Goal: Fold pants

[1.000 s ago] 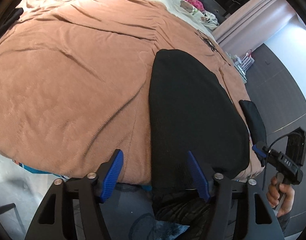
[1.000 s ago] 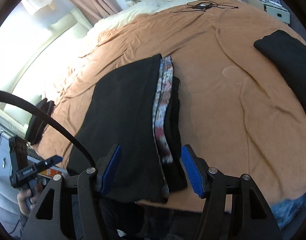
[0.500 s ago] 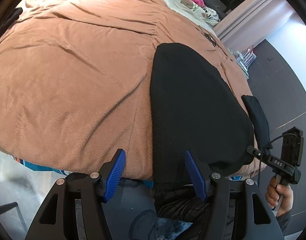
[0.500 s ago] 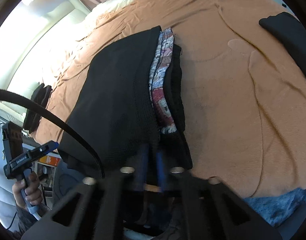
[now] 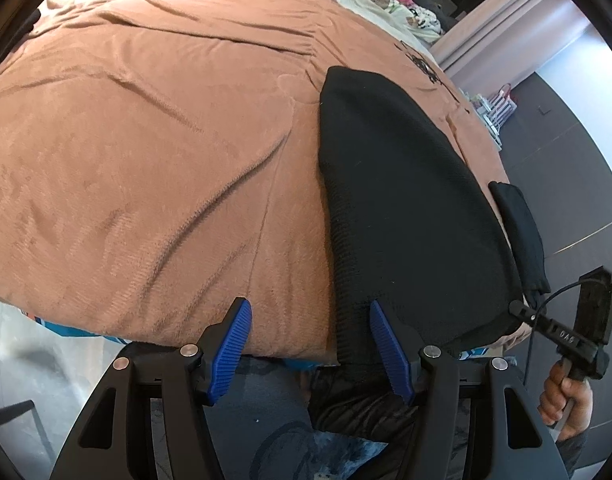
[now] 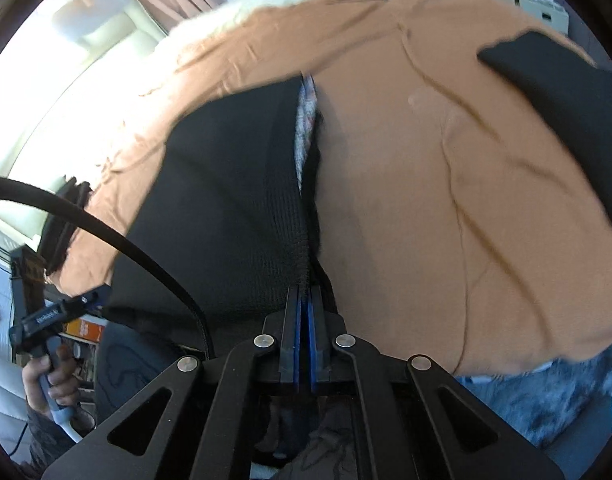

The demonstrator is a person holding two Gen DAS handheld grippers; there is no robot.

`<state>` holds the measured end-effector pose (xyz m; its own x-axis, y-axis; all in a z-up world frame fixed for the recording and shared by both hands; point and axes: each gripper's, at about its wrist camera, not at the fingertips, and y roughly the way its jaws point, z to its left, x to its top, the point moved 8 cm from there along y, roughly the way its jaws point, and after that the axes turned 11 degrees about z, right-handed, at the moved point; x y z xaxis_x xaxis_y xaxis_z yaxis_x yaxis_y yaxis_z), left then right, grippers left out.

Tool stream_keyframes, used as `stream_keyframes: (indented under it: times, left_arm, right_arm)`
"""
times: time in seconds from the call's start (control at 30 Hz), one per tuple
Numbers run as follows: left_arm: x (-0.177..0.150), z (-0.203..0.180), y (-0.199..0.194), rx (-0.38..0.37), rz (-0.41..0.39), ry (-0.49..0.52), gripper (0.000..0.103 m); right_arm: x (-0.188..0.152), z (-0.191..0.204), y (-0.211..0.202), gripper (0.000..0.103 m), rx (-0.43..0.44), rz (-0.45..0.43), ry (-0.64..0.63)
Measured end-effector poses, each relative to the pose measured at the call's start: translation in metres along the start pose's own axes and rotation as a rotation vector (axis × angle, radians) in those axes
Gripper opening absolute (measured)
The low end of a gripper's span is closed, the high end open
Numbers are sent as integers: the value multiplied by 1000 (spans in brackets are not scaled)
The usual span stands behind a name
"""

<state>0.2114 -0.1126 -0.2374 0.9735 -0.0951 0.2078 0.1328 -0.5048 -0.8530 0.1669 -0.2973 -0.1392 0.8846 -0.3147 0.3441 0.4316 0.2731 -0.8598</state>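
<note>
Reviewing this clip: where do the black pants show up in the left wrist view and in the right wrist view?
Left wrist: black pants right of centre, near end hanging off the bed edge.
Right wrist: black pants left of centre, edge pinched in the right tongs.
Shared landmark: brown blanket underneath.

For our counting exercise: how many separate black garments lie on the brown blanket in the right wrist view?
3: the black pants gripped at centre, a folded black garment at far right, and a small dark bundle at the left edge. Others may be hidden.
</note>
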Motion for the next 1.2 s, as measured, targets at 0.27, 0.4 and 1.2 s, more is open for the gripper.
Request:
stream_keyframes:
  times: [0.27, 0.4, 1.2]
  left_arm:
    - [1, 0, 0, 9, 1, 4, 61]
    - [1, 0, 1, 3, -1, 0, 60]
    - [-2, -1, 0, -32, 9, -16, 50]
  right_arm:
    - [12, 13, -3, 11, -3, -9, -15]
    - [24, 11, -4, 75, -1, -72, -32]
    - [20, 47, 15, 7, 229, 45, -136]
